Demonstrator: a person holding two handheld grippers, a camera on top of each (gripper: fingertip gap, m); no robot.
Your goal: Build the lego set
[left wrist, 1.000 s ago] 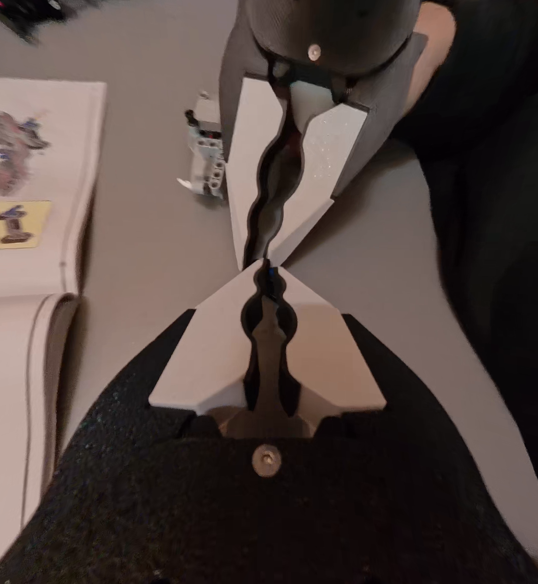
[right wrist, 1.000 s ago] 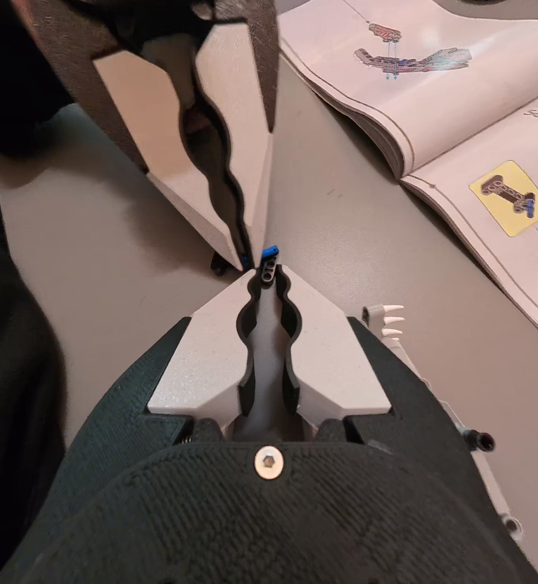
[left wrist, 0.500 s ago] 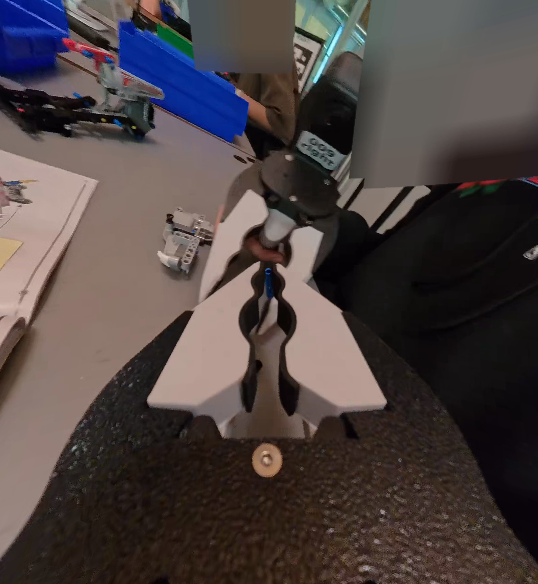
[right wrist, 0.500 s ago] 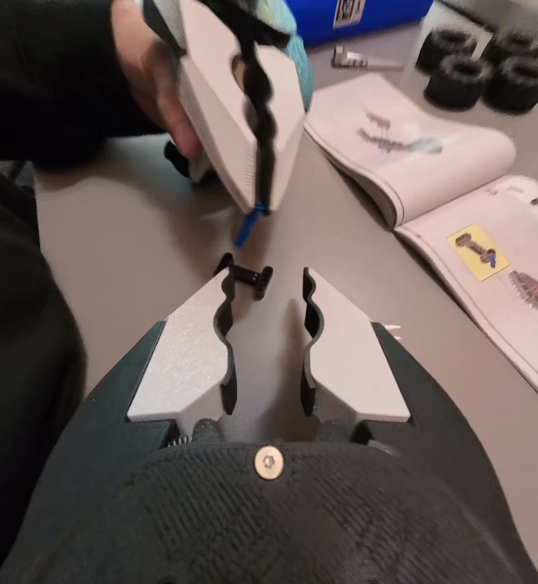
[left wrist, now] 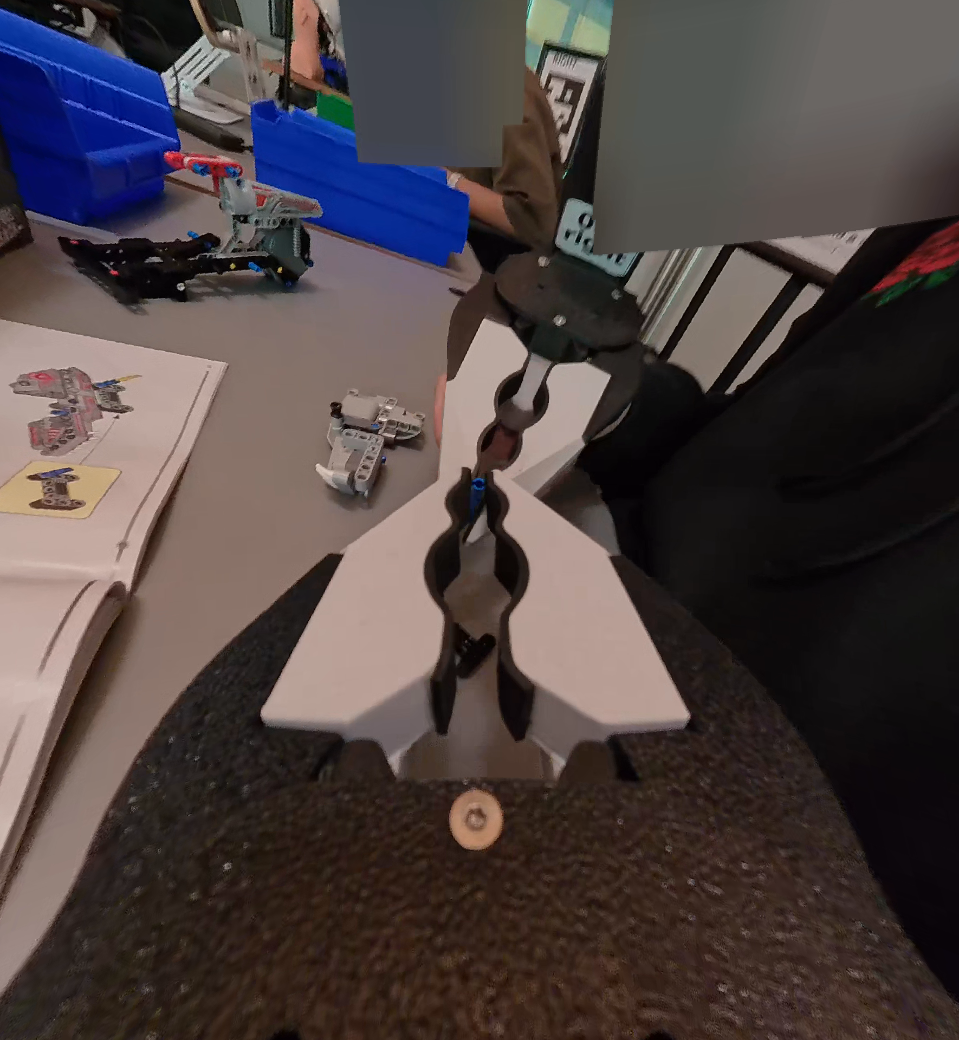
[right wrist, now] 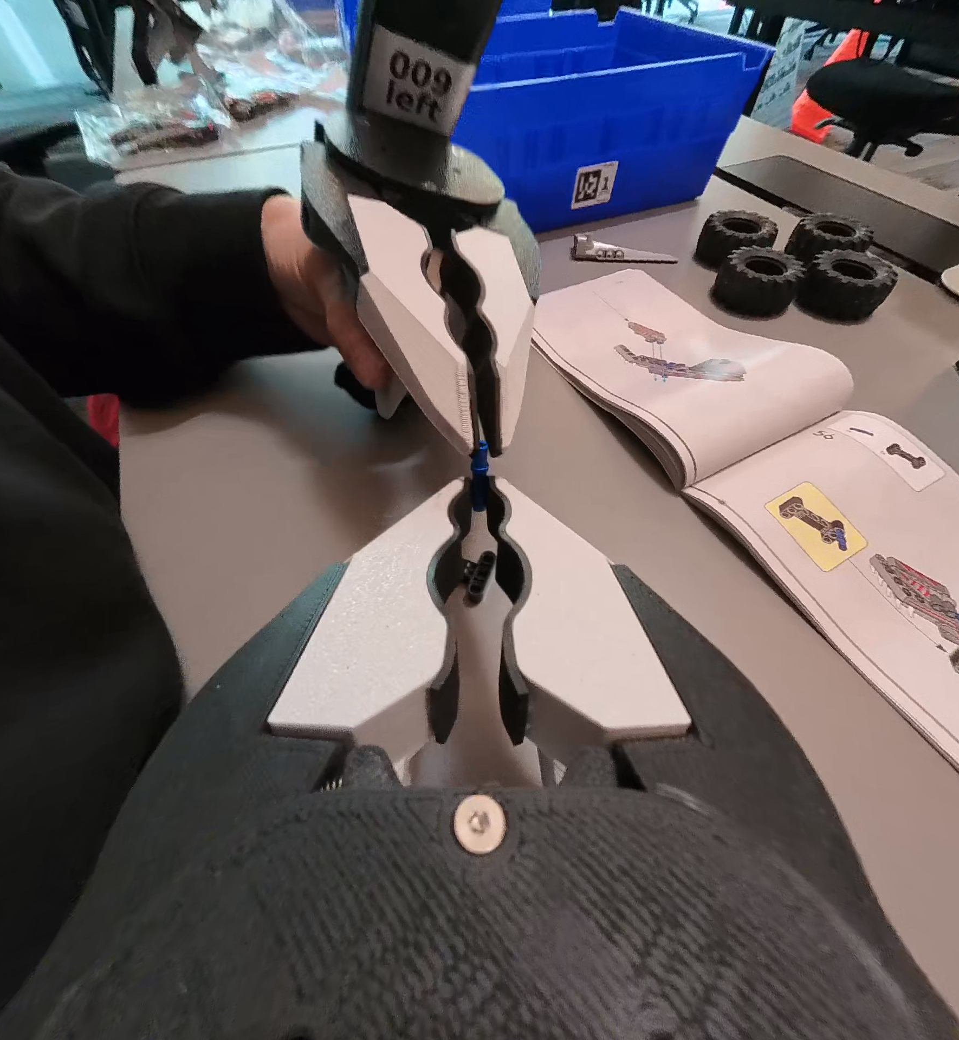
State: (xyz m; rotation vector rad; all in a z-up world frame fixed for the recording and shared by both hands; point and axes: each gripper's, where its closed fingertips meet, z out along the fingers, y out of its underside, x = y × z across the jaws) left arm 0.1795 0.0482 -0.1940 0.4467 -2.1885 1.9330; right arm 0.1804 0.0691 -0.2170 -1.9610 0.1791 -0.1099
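Grey table w/ book (right wrist: pixel 747 394) open. Left gripper (right wrist: pixel 480 447) & right gripper (right wrist: pixel 480 495) both pinch blue pin (right wrist: pixel 478 473), mid-air near front edge. Beam (right wrist: pixel 477 577) lies below. Build half done, wheels (right wrist: pixel 792 264) unused.

Blue pin (right wrist: pixel 478 471) — black beam (right wrist: pixel 478 575)

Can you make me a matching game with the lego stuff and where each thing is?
Things:
1. blue pin
2. black tyres
3. small black beam
4. booklet

Places:
A. lying open on the table
B. flat on the table, seen through the right gripper's fingers
C. pinched between the left gripper and the right gripper
D. grouped together behind the booklet

Pairs: 1-C, 2-D, 3-B, 4-A
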